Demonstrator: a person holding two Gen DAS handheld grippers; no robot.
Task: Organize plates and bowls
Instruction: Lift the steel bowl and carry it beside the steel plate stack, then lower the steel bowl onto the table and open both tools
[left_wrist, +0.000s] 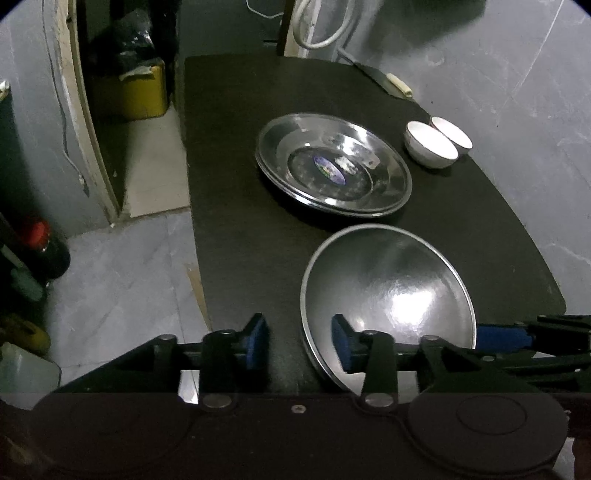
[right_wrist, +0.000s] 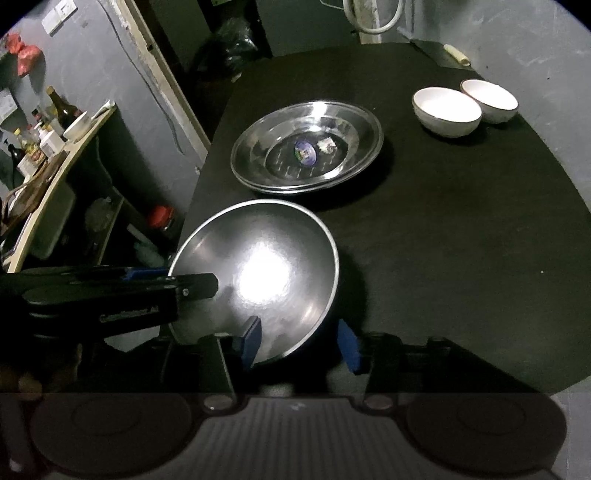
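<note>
Black table (left_wrist: 236, 236) carries one steel bowl (left_wrist: 388, 291) nearest, two stacked steel plates (left_wrist: 332, 166) behind it, two white bowls (left_wrist: 430, 144) beyond; left gripper (left_wrist: 299, 343) and right gripper (right_wrist: 301, 343) straddle the steel bowl's rim, jaws apart

Two wrist cameras look steeply down from close over the near end of a dark table (left_wrist: 229, 155), side by side, both taking in the steel bowl (left_wrist: 391, 280), stacked plates (right_wrist: 306, 147) and white bowls (right_wrist: 447, 110).
</note>
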